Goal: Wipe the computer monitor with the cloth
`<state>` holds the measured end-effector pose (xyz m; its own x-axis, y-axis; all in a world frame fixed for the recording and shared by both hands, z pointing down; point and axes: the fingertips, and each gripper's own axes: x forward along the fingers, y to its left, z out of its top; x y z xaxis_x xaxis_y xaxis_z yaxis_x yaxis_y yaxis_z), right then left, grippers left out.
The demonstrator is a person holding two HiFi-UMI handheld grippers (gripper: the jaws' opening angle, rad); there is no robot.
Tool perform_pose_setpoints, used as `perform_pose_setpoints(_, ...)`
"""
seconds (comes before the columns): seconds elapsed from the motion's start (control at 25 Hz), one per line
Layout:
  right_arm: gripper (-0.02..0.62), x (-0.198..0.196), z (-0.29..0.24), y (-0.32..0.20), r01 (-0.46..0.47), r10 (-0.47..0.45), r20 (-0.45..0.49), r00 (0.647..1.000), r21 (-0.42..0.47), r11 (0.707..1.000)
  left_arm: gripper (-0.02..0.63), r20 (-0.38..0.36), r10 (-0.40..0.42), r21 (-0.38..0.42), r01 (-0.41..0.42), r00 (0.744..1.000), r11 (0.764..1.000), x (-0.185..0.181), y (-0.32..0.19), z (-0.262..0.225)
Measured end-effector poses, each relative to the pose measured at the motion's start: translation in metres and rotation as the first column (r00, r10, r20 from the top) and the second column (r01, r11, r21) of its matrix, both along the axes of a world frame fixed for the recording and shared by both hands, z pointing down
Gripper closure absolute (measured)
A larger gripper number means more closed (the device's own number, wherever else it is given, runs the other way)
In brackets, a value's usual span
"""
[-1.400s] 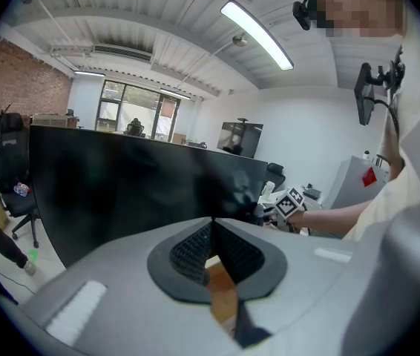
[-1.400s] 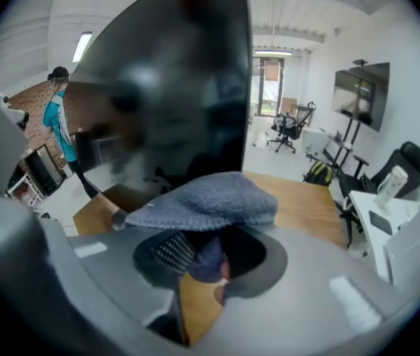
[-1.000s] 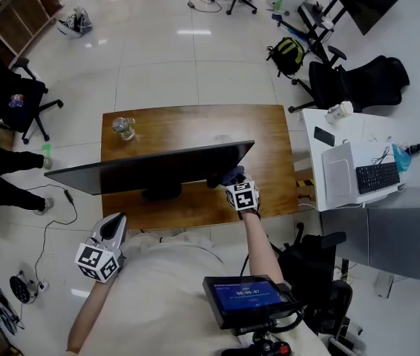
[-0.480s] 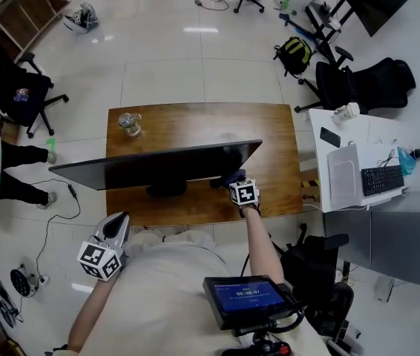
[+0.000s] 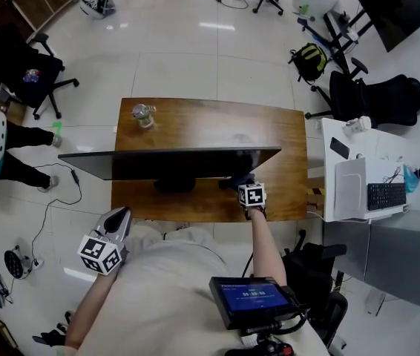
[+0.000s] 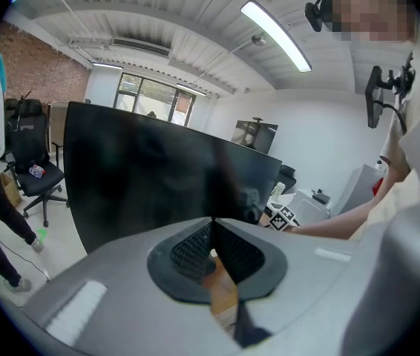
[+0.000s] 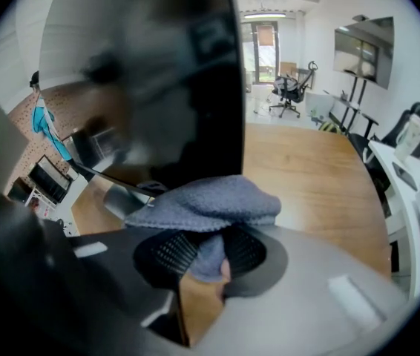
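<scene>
2 grippers: the right gripper (image 7: 208,256) is clenched on the cloth (image 7: 206,202) at the lower right corner of the monitor (image 5: 169,162). the left gripper (image 6: 211,245) is closed, empty, held back. wiping seems under way, and next it needs a steady sweep left across the screen.

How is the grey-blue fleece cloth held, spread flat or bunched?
Bunched: the grey-blue fleece cloth is folded over itself, a fold pinched in the right gripper.
</scene>
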<state>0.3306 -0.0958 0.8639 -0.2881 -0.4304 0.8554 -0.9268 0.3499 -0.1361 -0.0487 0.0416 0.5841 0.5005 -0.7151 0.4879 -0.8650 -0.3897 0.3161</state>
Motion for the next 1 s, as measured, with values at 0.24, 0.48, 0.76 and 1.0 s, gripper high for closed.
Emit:
perform_pose_setpoints(0.24,0.505,-0.021,-0.003,0.002,0.003,-0.003,0.01,1.0,-0.025,1.0,0.606,-0.008,-0.012,-0.006,0.012,1.0,1.0,-0.016,0.001,0.003)
perform_pose_setpoints(0.48,0.505,-0.046,0.001,0.009,-0.009,0.008,-0.014,1.0,-0.049,0.999,0.606,-0.023,-0.031,-0.014,0.031,0.999,0.999,-0.046,0.0,0.001)
perform_pose_setpoints(0.76,0.505,-0.081,-0.006,0.015,0.011,-0.01,0.004,1.0,-0.075,0.997,0.606,-0.02,-0.003,-0.013,0.003,1.0,1.0,-0.071,-0.007,-0.004)
perform_pose_setpoints(1.0,0.505,-0.105,-0.004,0.018,0.015,-0.016,-0.007,1.0,-0.074,0.997,0.606,-0.021,-0.011,-0.007,0.011,1.0,1.0,-0.095,-0.009,-0.006)
